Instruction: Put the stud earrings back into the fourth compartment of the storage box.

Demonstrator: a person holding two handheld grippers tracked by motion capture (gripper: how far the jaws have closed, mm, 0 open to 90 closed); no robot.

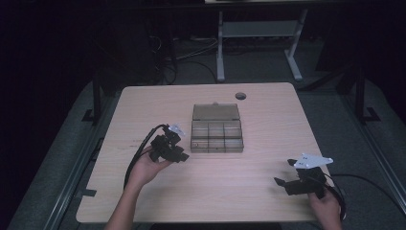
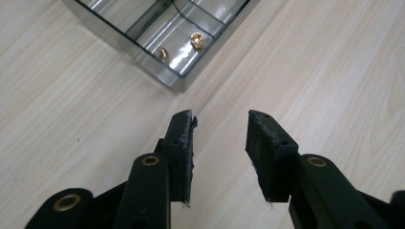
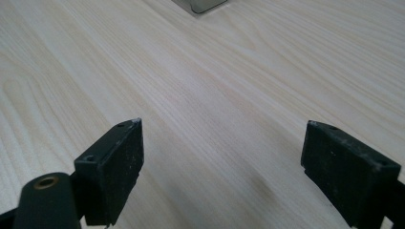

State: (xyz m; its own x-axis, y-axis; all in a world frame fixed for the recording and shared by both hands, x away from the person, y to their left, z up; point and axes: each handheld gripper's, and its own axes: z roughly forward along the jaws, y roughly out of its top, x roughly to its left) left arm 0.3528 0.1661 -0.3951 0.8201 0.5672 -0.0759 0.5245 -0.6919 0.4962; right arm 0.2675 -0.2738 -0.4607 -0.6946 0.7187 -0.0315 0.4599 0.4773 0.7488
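The box [image 1: 217,135] sits near the middle of the worktop [image 1: 249,182], its clear lid [image 1: 216,111] thrown back flat behind it, so the compartments are open from above for reaching in. In the left gripper view, two small brass pieces [image 2: 197,40] lie in the corner compartment nearest the camera; what they are is too small to tell (rings or nuts, perhaps).

The left gripper [image 2: 221,143] is held just beside the box's near-left corner, tipped down toward it. Its jaws stand partly open with bare wood between them, holding nothing. That narrow gap would suit a small part, and the aim suggests the brass pieces in that corner are what it is lined up for.

The right gripper [image 3: 222,167] hangs well apart from the box, over the near-right of the worktop, jaws spread wide and empty. A corner of the box just shows at the top of its view. Kept back like this, it leaves the left side room, and seems to be waiting its turn.
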